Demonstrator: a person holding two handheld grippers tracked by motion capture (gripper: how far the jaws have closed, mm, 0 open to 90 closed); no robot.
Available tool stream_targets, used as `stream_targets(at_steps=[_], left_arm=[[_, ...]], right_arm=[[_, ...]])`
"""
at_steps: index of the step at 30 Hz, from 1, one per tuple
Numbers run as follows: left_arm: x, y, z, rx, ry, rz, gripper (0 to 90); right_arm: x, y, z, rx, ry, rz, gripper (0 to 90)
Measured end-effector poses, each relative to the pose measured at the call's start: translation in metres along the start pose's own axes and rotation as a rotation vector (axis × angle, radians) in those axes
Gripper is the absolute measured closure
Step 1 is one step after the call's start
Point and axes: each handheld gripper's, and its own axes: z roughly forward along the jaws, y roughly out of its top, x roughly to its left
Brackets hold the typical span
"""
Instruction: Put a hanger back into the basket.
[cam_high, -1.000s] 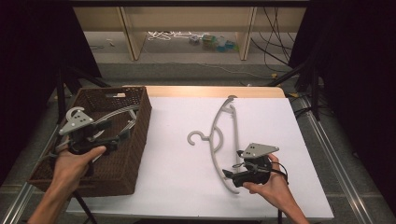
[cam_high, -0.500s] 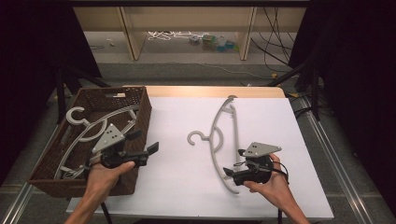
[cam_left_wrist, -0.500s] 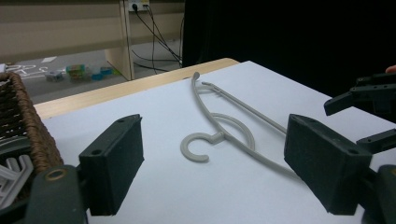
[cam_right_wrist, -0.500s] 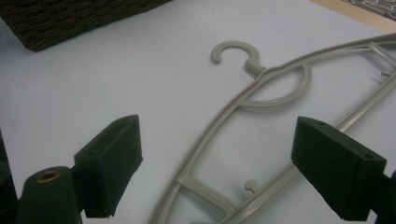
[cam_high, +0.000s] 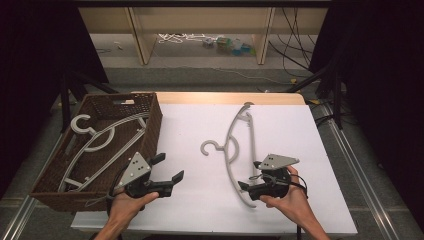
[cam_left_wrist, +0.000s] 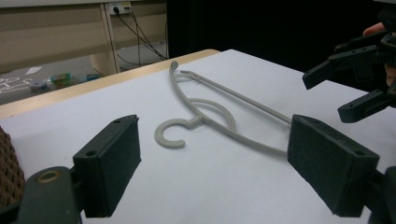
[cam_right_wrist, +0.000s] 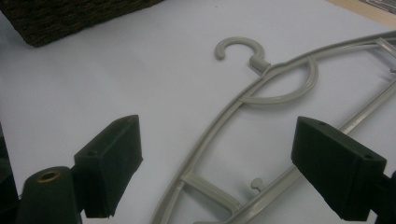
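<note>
At the near edge of the white sheet (cam_high: 200, 125), both sets of jaws stand wide with nothing between the pads. The left gripper (cam_high: 167, 172) has just been opening further, empty; it sits just off the basket's near right corner, pointing toward the middle of the sheet. In the left gripper view its pads frame the loose hanger from a distance, not touching it. The right gripper (cam_high: 246, 189) is parked at the near end of that hanger (cam_high: 231, 150), jaws straddling the hanger's lower arm in the right gripper view but not pressing on it. No grip yet.

The grey hanger lies flat on the sheet, hook pointing toward the basket, far tip near the wooden table edge (cam_high: 220, 97).

Progress, my read: roughly halfway. One hanger is already in the wicker basket (cam_high: 152, 125), one is left out. Remaining: close on the loose one, lift, carry it across, drop it in.

Basket contents: a grey hanger (cam_high: 97, 145), lying diagonally across the floor with its hook toward the far left corner. Whether there's more than one in there, I can't tell.
</note>
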Motion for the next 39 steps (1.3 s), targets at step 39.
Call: stream_targets(at_steps=[39], left_arm=[[-0.006,-0.020,-0.003,0.020,0.003,-0.001,17.7]], right_arm=[[-0.017,0.035,0.106,0.383,0.012,0.014,35.5]])
